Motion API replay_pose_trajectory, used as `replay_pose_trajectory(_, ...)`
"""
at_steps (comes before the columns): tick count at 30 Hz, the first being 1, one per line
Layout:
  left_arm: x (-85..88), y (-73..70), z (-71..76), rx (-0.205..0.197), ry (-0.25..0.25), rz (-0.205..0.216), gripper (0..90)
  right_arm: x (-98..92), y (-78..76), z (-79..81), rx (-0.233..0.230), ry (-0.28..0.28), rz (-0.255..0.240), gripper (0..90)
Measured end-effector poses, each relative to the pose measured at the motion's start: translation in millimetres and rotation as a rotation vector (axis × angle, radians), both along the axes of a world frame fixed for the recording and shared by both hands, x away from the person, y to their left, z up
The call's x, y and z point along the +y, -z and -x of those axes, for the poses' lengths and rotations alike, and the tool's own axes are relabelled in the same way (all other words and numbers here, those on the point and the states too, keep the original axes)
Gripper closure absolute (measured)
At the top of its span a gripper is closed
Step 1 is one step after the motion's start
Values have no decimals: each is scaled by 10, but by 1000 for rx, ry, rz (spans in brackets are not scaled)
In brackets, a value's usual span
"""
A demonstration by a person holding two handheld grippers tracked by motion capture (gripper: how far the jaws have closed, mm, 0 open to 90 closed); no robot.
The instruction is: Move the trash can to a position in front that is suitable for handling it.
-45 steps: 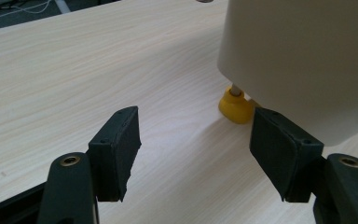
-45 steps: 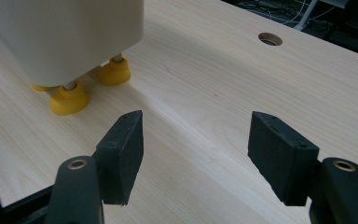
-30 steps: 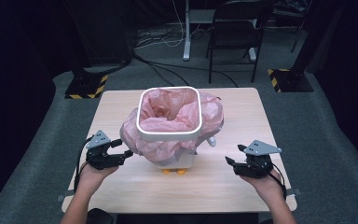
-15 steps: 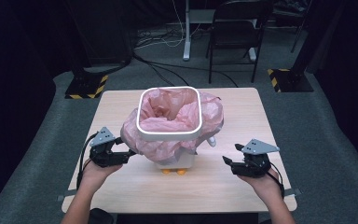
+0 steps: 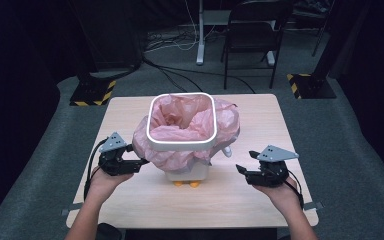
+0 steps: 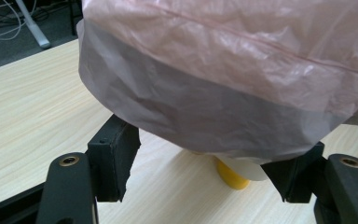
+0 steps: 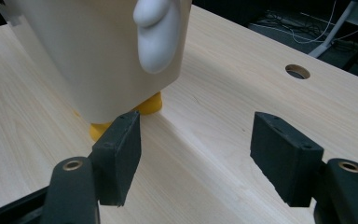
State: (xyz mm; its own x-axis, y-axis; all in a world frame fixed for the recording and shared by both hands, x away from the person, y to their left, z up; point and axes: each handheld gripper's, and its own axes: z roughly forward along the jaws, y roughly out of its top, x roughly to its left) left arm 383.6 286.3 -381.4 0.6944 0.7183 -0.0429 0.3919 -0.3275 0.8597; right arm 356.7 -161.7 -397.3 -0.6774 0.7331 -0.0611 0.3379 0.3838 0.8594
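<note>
A small white bin (image 5: 187,172) with yellow feet stands mid-table, lined with a pink plastic bag (image 5: 190,125) that hangs over its white square rim (image 5: 181,143). My left gripper (image 5: 139,163) is open at the bin's left side, its jaws reaching the hanging edge of the pink plastic bag (image 6: 223,88), which droops just above and between them. A yellow foot (image 6: 232,175) shows under the bag. My right gripper (image 5: 240,170) is open to the right of the bin, apart from it. Its view shows the white bin (image 7: 107,56), a white knob (image 7: 156,32) and yellow feet (image 7: 144,107).
The wooden table (image 5: 130,200) has free room in front of the bin and behind it. A cable hole (image 7: 297,71) lies in the tabletop. A black chair (image 5: 255,30) and cables stand on the floor beyond the far edge.
My left gripper has moved right, closer to the bin, until its jaws reach the bag's hanging edge. The right gripper has shifted slightly and stays open.
</note>
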Motion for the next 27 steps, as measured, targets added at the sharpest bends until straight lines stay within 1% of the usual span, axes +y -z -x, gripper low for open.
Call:
replay_pose_trajectory(4, -21, -49, 26, -11, 14, 9, 325, 15, -33, 10, -6, -7, -3, 320)
replay_pose_trajectory(8, -17, -119, 29, -22, 11, 13, 325, 28, -63, 20, -14, -14, -12, 318)
replay_pose_trajectory(9, -10, -140, 23, -22, 10, 27, 326, 34, -80, 20, -18, -19, -14, 318)
replay_pose_trajectory(15, -16, -147, -4, -16, 12, 27, 337, 71, -117, 11, -28, -30, -24, 317)
replay_pose_trajectory(18, -25, -135, -22, -11, 10, 27, 355, 104, -135, -11, -31, -35, -26, 317)
replay_pose_trajectory(19, -24, -134, -25, -11, 12, 27, 382, 129, -146, -28, -33, -35, -27, 318)
replay_pose_trajectory(27, -28, -124, -40, -8, 17, 37, 459, 240, -176, -113, -40, -48, -27, 324)
